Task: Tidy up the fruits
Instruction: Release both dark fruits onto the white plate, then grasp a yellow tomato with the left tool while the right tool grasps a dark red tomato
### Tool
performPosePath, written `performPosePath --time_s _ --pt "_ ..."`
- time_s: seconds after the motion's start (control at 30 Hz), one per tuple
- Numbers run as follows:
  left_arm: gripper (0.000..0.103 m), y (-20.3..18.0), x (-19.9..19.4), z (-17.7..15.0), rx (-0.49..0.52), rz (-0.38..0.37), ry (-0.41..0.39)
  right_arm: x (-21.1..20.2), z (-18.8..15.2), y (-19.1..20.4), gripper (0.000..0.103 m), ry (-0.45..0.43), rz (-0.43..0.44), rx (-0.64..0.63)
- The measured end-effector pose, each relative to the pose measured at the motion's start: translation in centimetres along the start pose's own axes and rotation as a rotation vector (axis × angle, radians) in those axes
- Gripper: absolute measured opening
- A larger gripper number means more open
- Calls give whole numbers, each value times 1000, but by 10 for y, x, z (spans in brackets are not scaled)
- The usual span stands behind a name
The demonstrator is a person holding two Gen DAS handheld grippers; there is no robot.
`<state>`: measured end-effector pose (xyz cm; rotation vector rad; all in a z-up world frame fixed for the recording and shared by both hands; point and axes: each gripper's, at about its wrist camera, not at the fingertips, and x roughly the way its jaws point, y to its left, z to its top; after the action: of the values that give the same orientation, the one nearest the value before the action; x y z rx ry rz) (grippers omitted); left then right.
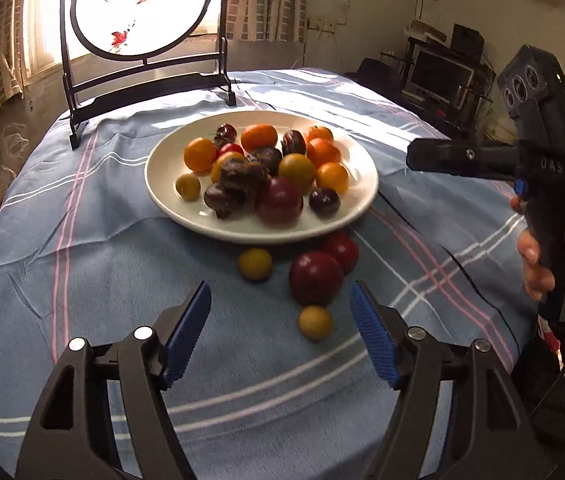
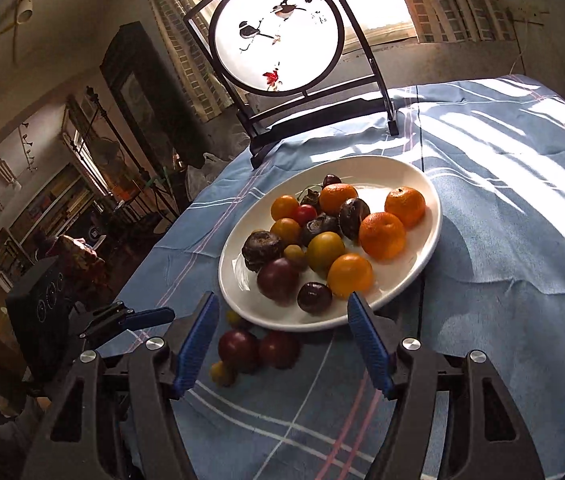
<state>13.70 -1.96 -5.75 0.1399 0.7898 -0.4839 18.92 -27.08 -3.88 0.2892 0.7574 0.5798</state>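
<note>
A white plate (image 1: 162,184) on the blue tablecloth holds several oranges, dark plums, chestnut-like dark fruits and small yellow ones; it also shows in the right wrist view (image 2: 434,200). On the cloth in front of the plate lie two red plums (image 1: 316,278) (image 1: 341,249) and two small yellow fruits (image 1: 255,264) (image 1: 315,322). My left gripper (image 1: 280,312) is open and empty, just short of these loose fruits. My right gripper (image 2: 282,316) is open and empty above the plate's near rim, with the loose plums (image 2: 238,346) (image 2: 279,349) below it.
A round painted screen on a black stand (image 1: 142,8) stands at the table's far edge behind the plate. The right gripper's body and the hand holding it (image 1: 538,184) are at the right of the left wrist view. Room furniture lies beyond the table.
</note>
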Motion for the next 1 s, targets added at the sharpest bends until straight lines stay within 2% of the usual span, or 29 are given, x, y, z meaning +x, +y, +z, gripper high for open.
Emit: performPosePath --time_s 0.03,0.1,0.17,0.37,0.47,0.7,0.87,1.0 --pt "66 -7 -1 -7 21 6 -5 -1 -5 -2 68 6 3 13" --pt "43 -16 6 -15 39 10 22 -1 -15 -5 68 15 4 28" --pt "42 -18 18 -17 23 -4 60 -1 -21 -6 68 18 1 34" --pt "42 -23 31 -14 15 -1 85 -3 -30 -2 68 31 5 22" --pt "22 -25 35 -15 21 -12 105 2 -31 -2 67 54 -10 8" --pt "22 -15 21 -19 -30 -20 59 20 -33 10 65 105 -9 -27" --pt "22 2 -5 -27 -75 4 7 39 -44 50 65 172 -27 -195" --pt "22 23 -17 -34 -128 23 0 53 -47 88 65 168 -75 -364"
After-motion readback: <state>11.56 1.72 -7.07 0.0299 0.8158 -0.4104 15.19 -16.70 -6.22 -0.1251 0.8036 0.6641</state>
